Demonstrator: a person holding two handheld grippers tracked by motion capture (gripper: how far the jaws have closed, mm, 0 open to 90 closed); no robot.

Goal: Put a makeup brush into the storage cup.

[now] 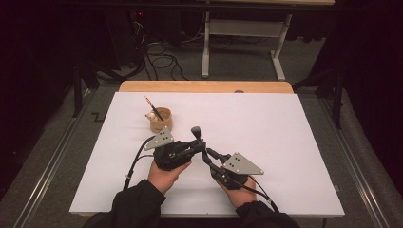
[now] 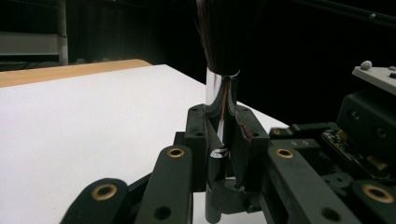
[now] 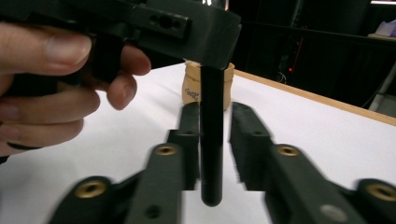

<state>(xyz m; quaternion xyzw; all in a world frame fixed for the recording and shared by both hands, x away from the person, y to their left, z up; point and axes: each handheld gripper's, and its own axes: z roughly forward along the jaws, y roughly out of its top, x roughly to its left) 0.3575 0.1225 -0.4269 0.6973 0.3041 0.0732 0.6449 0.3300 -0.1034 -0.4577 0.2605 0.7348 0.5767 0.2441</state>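
On the white table (image 1: 266,142), left gripper (image 1: 199,146) clamps a black-handled makeup brush with chrome ferrule (image 2: 222,100) upright; right gripper (image 1: 206,155) jaws sit apart around its handle.

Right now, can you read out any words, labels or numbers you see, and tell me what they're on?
Dark print on the side of the tan cup: too blurred to read.
No other text, on the brush, the white board or either gripper.
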